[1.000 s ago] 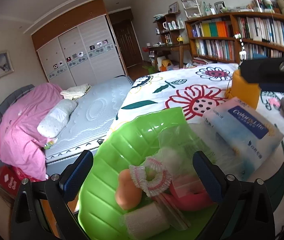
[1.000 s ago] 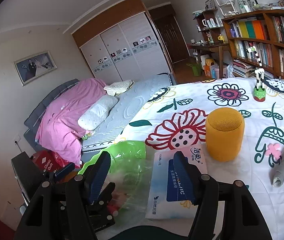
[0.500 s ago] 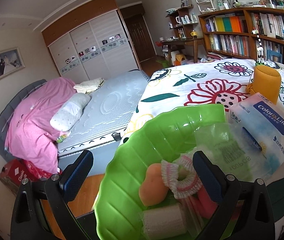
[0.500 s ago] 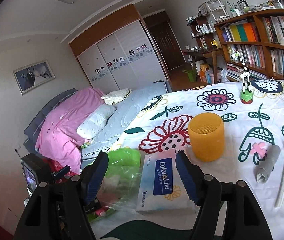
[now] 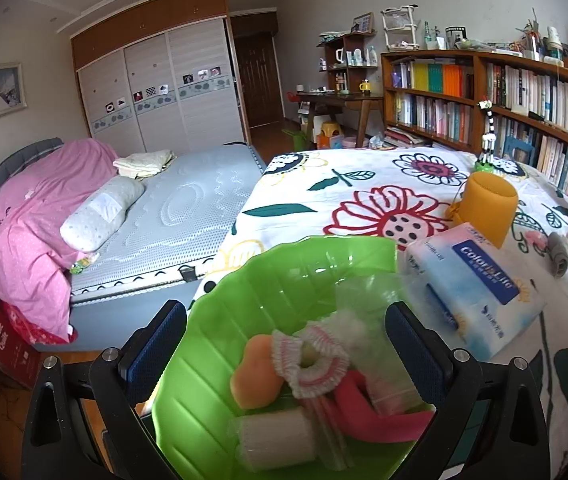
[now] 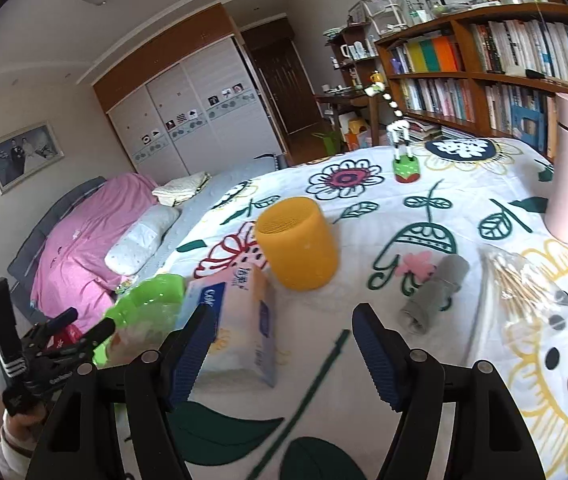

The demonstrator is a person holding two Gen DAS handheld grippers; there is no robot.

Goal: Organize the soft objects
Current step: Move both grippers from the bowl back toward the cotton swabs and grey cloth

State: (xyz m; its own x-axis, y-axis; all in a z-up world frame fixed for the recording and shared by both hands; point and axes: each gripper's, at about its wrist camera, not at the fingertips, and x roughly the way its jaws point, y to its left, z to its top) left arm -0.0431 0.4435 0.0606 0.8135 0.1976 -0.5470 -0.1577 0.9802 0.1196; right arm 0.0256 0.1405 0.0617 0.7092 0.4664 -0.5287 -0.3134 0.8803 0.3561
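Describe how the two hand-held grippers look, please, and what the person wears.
Each hand-held gripper, left and right, has black angular arms with silver screws and ribbed dark blue pads. Seen from the right wrist view, the left one has a black frame with white stripes and small lettering. A white cuff shows at the wrist.

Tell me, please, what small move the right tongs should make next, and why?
Probably the right tongs should move forward and right toward the grey rolled cloth. They are open and empty, and the roll lies loose on the floral cloth, outside the green basket that already holds soft items.
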